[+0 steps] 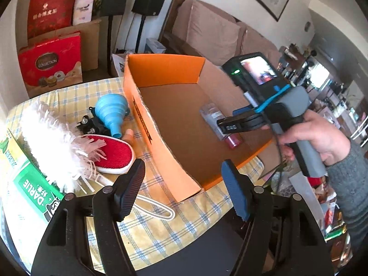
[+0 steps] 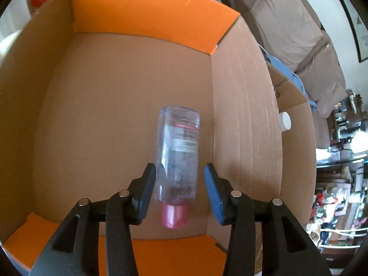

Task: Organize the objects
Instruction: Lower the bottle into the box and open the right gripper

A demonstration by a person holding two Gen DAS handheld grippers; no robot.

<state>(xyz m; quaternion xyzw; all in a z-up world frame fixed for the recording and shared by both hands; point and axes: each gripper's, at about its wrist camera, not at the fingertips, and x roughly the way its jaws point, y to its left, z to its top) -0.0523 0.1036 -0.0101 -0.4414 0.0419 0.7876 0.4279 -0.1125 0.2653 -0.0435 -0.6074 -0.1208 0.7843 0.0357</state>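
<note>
A clear bottle with a pink cap [image 2: 178, 158] lies on the floor of the orange cardboard box [image 2: 142, 7], near its right wall. My right gripper [image 2: 180, 194] is open just above it, fingers either side without touching. In the left wrist view the bottle [image 1: 212, 117] lies in the box [image 1: 161, 69] under the right gripper [image 1: 226, 126]. My left gripper [image 1: 182, 189] is open and empty above the box's near corner. On the checked tablecloth left of the box lie a blue funnel [image 1: 111, 112], a red brush [image 1: 112, 154], a white fluffy duster [image 1: 50, 135] and a small black object [image 1: 90, 124].
A green Darlie box [image 1: 27, 184] lies at the table's left edge. Red gift bags [image 1: 50, 64], cardboard boxes and speaker stands stand behind the table. A sofa [image 1: 218, 30] is at the back. Cluttered shelves are at the right.
</note>
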